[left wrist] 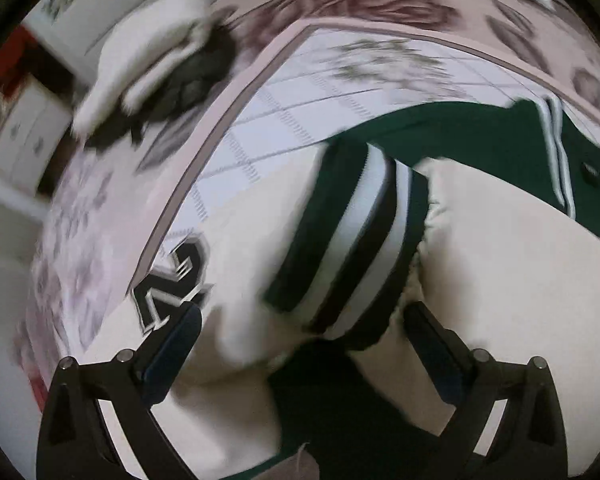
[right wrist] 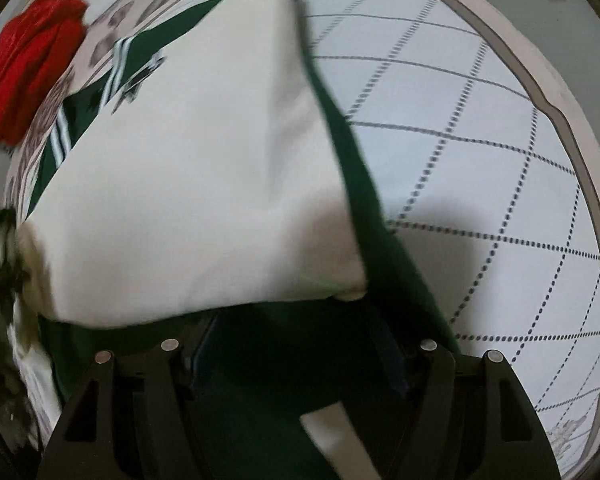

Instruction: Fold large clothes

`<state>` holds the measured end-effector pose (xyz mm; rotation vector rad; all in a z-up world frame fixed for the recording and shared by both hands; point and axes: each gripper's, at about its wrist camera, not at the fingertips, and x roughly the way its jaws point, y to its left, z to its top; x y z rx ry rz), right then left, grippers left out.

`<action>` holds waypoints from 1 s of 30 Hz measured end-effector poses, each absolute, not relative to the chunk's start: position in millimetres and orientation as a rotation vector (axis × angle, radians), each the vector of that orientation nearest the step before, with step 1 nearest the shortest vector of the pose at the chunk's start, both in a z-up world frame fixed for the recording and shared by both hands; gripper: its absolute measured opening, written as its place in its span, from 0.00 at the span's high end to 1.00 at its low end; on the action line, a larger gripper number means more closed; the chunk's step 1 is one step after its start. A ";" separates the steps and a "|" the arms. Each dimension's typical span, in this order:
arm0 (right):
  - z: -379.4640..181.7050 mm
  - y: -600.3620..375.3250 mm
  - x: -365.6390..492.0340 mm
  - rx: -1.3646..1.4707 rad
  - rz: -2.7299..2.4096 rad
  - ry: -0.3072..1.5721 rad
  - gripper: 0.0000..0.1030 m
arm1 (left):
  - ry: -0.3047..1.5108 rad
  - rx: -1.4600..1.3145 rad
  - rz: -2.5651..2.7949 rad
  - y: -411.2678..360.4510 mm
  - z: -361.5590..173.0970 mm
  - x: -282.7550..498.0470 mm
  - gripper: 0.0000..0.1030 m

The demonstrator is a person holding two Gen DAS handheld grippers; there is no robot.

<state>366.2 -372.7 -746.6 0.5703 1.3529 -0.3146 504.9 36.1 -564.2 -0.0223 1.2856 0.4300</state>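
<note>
Folding step: mid-fold judged, jacket half lifted, both views motion-blurred
Task thing: green-and-cream varsity jacket (left wrist: 480, 248), lies on the bed, bunched up toward both grippers
Left gripper (left wrist: 300, 320): fingers (left wrist: 176, 344) spread wide, cream cloth and striped cuff (left wrist: 348, 240) lie between them; pads not closed on cloth, no clamp seen
Right gripper (right wrist: 292, 340): fingers mostly hidden under dark green cloth (right wrist: 284, 380); cloth drapes into the gap, looks held, but cannot tell if pads are pressed on it
Key relation: jacket's long axis runs away from right gripper toward far left of its view, hem end at the fingers, striped trim (right wrist: 60, 140) at the far end; in left view cuff sits straight ahead, just beyond fingertips
Nearer hand: both touching or nearly touching cloth; right looks deeper into the fabric
Letter patch (left wrist: 172, 280): black-and-white, just beside left finger, on cream panel
Next move, judged: left needs to close on sleeve or cuff ahead, then carry it across the body
Surface: bed, white quilt with dotted grid (right wrist: 500, 208), pale border (right wrist: 572, 140), soft, cloth can drag and wrinkle
Room: red garment (right wrist: 24, 72) at bed's far edge; white-and-black clothing pile (left wrist: 152, 76) well apart from jacket; white cabinet (left wrist: 24, 136) beyond
</note>
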 end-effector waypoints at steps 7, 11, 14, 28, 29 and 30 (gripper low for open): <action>-755.5 -380.7 334.8 0.560 -0.362 1.311 0.41 | 1.313 -0.125 0.333 54.1 -555.0 482.8 0.00; -749.7 -391.3 323.3 0.554 -0.364 1.336 0.41 | 1.287 -0.161 0.284 64.7 -530.8 451.3 0.00; -739.4 -379.7 304.4 0.540 -0.348 1.394 0.41 | 1.274 -0.129 0.290 89.1 -515.5 406.3 0.00; -711.8 -195.4 221.6 0.507 -0.050 1.523 0.31 | 1.420 -0.659 0.535 205.5 -565.3 184.5 0.00; -710.5 -179.8 214.6 0.470 -0.027 1.525 0.31 | 1.382 -0.773 0.546 217.2 -574.0 177.5 0.00; -709.2 -170.5 217.4 0.449 -0.011 1.527 0.31 | 1.351 -0.870 0.564 227.6 -582.7 172.1 0.00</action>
